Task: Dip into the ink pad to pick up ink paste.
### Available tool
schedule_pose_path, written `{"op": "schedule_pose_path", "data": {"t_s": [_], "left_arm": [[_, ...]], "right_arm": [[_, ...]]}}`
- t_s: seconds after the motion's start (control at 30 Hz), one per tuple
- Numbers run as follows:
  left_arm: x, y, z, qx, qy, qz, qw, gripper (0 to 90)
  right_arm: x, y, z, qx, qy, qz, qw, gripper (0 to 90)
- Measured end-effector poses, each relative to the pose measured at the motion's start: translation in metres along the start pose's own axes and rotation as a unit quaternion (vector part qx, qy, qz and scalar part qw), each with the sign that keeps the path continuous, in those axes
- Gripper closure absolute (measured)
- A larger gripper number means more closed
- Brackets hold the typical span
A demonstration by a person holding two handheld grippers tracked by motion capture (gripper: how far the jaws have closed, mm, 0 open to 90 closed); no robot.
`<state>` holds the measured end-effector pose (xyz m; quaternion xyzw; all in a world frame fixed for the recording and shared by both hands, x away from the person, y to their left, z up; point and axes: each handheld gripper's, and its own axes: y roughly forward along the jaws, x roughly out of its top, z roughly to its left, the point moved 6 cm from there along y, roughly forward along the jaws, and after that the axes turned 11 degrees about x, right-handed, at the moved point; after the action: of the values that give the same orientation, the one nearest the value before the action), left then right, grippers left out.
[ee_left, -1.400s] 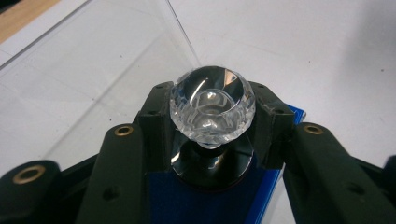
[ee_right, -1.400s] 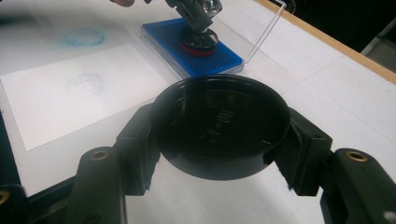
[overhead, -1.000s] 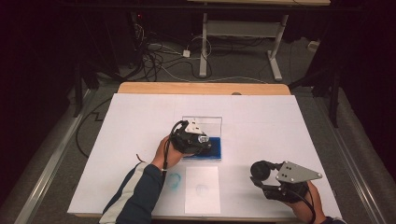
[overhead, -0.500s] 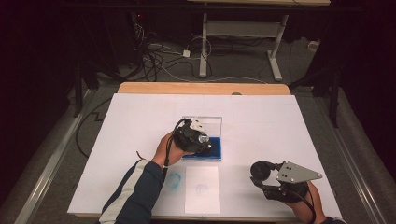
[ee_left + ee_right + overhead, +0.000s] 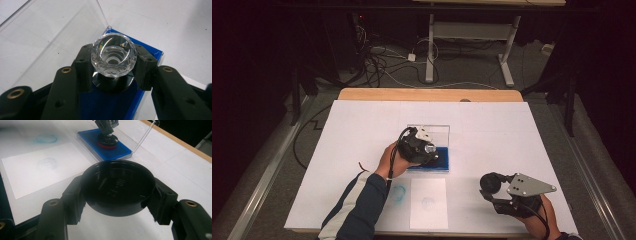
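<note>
My left gripper (image 5: 113,58) is shut on the clear faceted knob (image 5: 113,53) of a round stamp. The stamp's black and red base (image 5: 107,141) rests on the blue ink pad (image 5: 443,156) of an open case, whose clear lid (image 5: 438,131) stands up behind it. In the high view that gripper (image 5: 427,150) is at the table's middle. My right gripper (image 5: 117,195) is shut on a round black cap (image 5: 118,185), held low near the front right of the table (image 5: 490,184). A white sheet (image 5: 428,202) with a faint round print lies in front of the ink pad.
A blue round stamp print (image 5: 398,192) marks the white table cover left of the sheet. The wooden table edge (image 5: 427,94) runs along the far side. Cables and a desk frame lie on the floor beyond.
The left gripper has tilted a little over the ink pad, so less of its grey plate shows. The right gripper with the cap has kept still.
</note>
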<state>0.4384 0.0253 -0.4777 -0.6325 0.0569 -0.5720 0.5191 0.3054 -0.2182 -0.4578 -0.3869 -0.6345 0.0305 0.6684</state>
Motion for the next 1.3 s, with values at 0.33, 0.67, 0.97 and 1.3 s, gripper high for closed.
{"op": "schedule_pose_path", "data": {"t_s": [0.33, 0.67, 0.97, 1.3], "left_arm": [[0.0, -0.001, 0.001, 0.0, 0.004, -0.002, 1.0, 54.3], [0.005, -0.015, 0.01, 0.017, -0.005, -0.035, 0.9992, 54.3], [0.008, -0.028, 0.014, 0.019, -0.006, -0.05, 0.9986, 54.2], [0.007, -0.039, 0.017, 0.024, -0.009, -0.061, 0.9978, 54.2]], "right_arm": [[0.0, 0.0, 0.001, -0.005, -0.007, 0.006, 0.9999, 38.5], [0.001, -0.001, -0.001, -0.006, -0.005, 0.003, 1.0, 38.5], [0.001, -0.002, -0.002, -0.007, -0.004, 0.0, 1.0, 38.5], [0.001, -0.003, -0.002, -0.007, -0.007, -0.001, 1.0, 38.6]]}}
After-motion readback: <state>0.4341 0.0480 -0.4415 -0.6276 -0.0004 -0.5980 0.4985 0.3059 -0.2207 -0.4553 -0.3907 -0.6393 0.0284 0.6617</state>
